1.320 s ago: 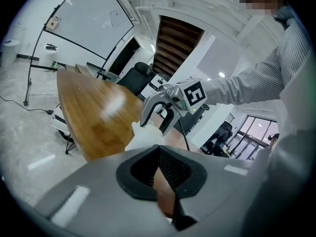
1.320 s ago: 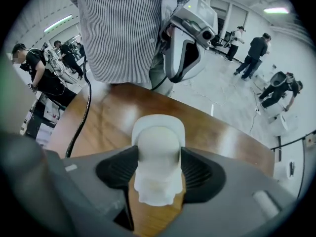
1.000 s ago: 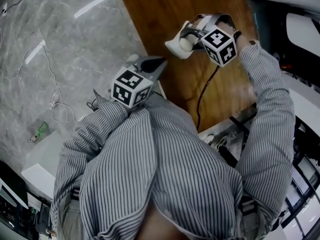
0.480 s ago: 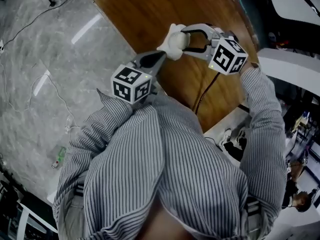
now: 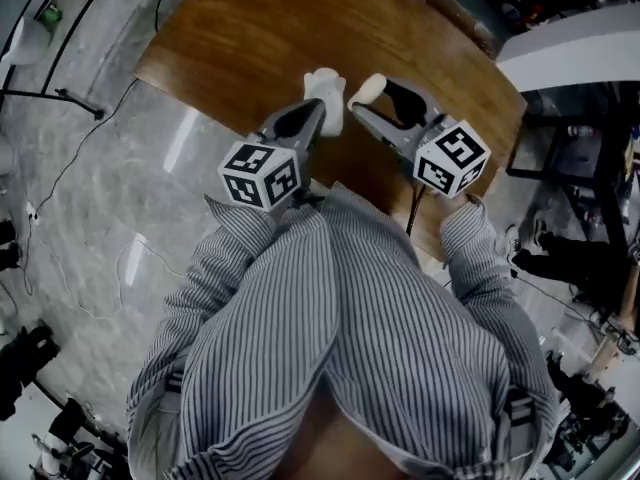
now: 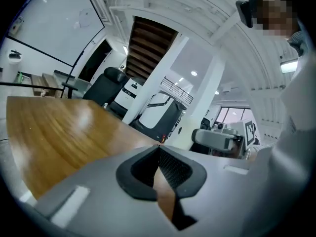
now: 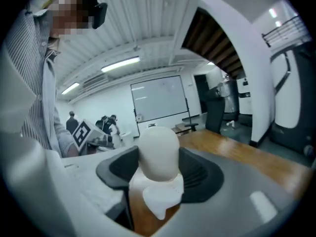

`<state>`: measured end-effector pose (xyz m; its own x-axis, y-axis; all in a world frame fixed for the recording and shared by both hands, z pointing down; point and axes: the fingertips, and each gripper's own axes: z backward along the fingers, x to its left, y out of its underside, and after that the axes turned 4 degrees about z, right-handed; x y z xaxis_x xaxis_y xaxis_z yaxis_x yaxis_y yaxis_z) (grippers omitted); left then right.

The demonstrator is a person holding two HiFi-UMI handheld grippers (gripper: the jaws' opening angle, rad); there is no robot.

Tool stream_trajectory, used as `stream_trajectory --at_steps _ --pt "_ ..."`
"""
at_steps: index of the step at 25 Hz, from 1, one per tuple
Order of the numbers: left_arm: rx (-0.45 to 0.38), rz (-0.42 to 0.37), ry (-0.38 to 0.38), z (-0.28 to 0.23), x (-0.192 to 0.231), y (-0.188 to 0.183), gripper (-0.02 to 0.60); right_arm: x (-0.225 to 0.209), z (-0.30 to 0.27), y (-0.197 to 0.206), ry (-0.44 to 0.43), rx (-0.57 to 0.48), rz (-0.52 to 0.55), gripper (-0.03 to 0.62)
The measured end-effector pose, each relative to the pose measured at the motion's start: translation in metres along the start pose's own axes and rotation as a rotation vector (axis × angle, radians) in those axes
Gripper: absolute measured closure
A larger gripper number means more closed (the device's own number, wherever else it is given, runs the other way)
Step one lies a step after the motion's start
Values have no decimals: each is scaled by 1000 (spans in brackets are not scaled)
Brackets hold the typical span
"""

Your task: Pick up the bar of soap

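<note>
The bar of soap (image 7: 158,149) is held in the right tool (image 7: 159,174), pinched at its lower part, over the worktop (image 5: 250,28). The left tool (image 6: 159,152) is closed w/ nothing in it. The soap is judged light, stiff and prob. slippery, so a grip across the broad sides is advised. No brand or print can be read on it. A white scrap (image 5: 325,81) is seen nr the left tool's tip.

— What colour is the bar of soap (image 7: 158,154)?
— Cream-white, set against black pads (image 7: 200,174) on the pale grey right gripper (image 5: 362,100).
— And the left gripper (image 6: 159,151)?
— Same grey, same black. Each cube (image 5: 262,173) wears black-and-white square markers.
— The desk (image 5: 240,38)?
— Warm brown wood grain. The floor (image 5: 110,208) is grey marble with pale veins, and the shirt (image 5: 340,318) is grey-and-white striped.
</note>
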<state>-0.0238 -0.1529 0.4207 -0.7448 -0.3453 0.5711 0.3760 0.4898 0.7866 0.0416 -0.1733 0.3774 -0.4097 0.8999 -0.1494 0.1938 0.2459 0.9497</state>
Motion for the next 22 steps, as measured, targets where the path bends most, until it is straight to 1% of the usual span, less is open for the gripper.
stream_trajectory --at_steps 2,4,6,8,11,13,18,22 --pt "0 -11 17 -5 -7 -3 575 1 11 -6 72 -72 -86 339" --pt "-1 -17 32 -9 -11 -7 575 2 20 -14 141 -132 -147 339" --pt "-4 -23 41 -13 -12 -11 575 0 26 -21 199 -186 -190 339" --pt "-9 -31 44 -15 -12 -15 575 -1 31 -26 234 -232 -223 339" --pt "-7 -43 46 -20 -16 -15 575 0 33 -24 245 -273 -254 339" --pt "-1 -51 45 -22 -19 -14 575 2 31 -17 247 -279 -268 339" --pt "-4 -54 32 -19 -21 -11 575 3 30 -6 260 -255 -296 339" --pt "-5 -62 20 -16 -20 -10 575 4 27 -3 255 -233 -296 339"
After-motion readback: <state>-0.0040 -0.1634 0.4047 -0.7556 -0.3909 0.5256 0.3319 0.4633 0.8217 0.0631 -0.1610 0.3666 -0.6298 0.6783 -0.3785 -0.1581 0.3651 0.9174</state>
